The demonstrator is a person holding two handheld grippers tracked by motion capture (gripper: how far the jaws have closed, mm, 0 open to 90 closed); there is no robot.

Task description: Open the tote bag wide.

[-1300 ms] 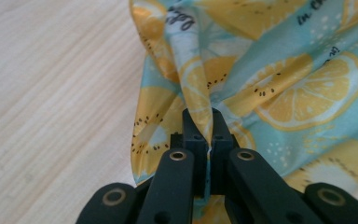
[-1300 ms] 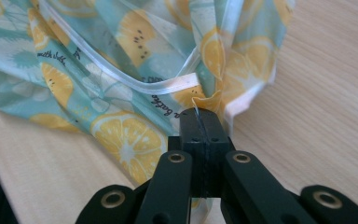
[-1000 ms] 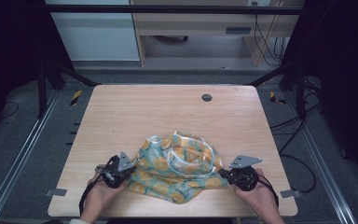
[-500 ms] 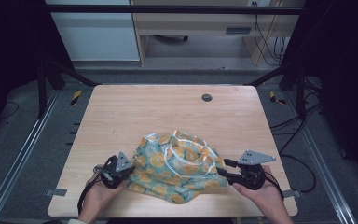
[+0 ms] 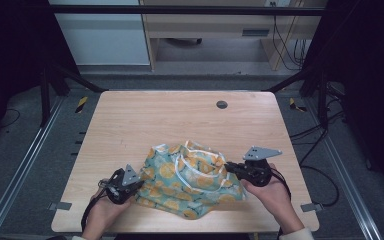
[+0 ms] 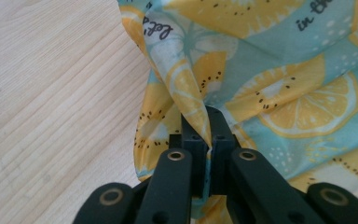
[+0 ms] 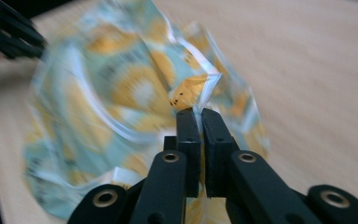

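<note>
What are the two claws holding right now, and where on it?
Both grip the lemon-print cloth: left claw pinches its left edge fold, right claw its right edge.

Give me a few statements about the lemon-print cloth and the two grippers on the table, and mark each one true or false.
1. The left gripper is shut on a fold of the cloth. True.
2. The right gripper hangs open, clear of the cloth. False: its jaws pinch the cloth's edge.
3. The cloth lies spread flat and smooth. False: it is bunched and rumpled.
4. The cloth sits at the near part of the table. True.
5. A dark round spot shows near the table's far edge. True.
</note>
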